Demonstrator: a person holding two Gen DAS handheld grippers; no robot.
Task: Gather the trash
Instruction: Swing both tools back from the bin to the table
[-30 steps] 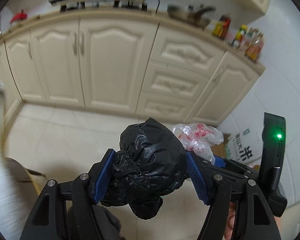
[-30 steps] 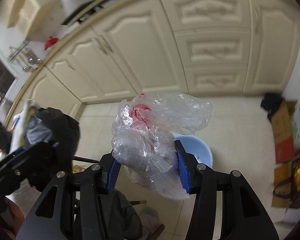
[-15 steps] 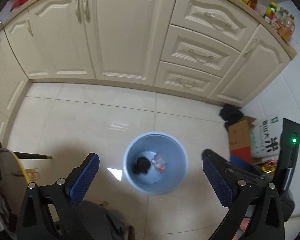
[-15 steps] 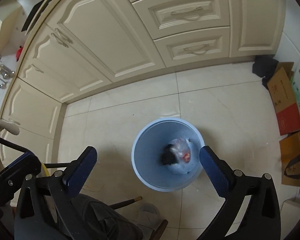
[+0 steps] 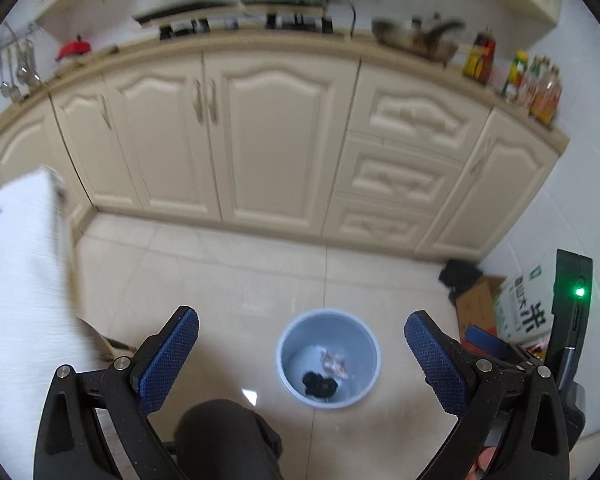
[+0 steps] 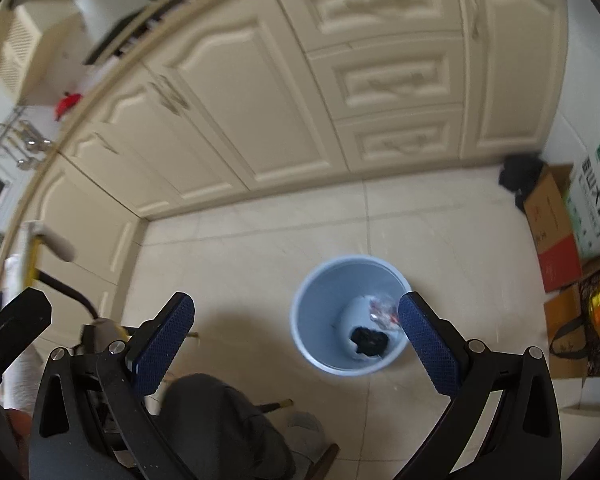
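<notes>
I'm seeing the light-blue bin (image 5: pixel 328 358) standing upright on the near floor, the crumpled black bag (image 5: pixel 319 384) and clear plastic bag (image 5: pixel 333 362) lying inside.

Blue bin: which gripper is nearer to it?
Right, probably. The blue bin looks larger below the right gripper; the left gripper hangs above it too, seeing it smaller.

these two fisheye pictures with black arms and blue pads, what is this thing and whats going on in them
Each picture comes from a camera fixed on a hand-held gripper, looking forward along its two fingers; a person carries one in each hand. One view shows the left gripper, the other the right gripper. Both stand wide open and hold nothing. Below them, on the kitchen floor, stands a pale blue bin. Inside it lie a crumpled black bag and a clear plastic bag with red print. Cream cabinets stand behind.
</notes>
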